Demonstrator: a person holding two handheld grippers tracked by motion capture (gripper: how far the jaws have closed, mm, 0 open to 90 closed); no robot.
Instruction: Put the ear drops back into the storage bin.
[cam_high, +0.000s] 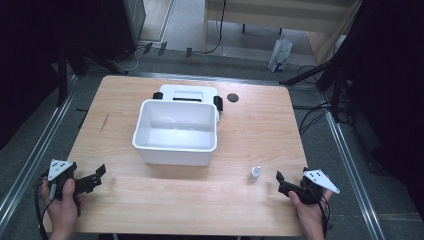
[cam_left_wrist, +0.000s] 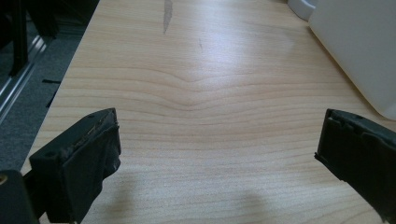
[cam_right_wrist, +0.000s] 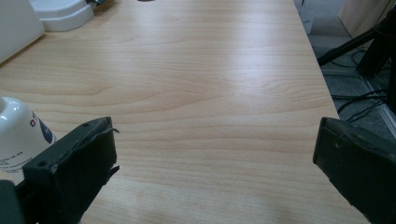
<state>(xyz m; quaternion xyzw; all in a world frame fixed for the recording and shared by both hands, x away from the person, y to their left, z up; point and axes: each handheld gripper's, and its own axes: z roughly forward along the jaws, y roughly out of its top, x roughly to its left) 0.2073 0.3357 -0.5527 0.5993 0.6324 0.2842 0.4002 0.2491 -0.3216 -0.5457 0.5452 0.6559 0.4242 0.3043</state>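
A white open bin stands in the middle of the wooden table, with its white lid lying flat behind it. A small white bottle stands upright at the front right; its rounded shoulder appears beside the left jaw in the right gripper view. My left gripper rests at the front left, jaws wide apart and empty; the bin's wall is to its right. My right gripper sits at the front right, open and empty, just right of the bottle.
A small black round cap lies on the table behind the bin at the right. Metal rails run along both sides of the table. Cables and dark stand legs crowd the floor at the back right.
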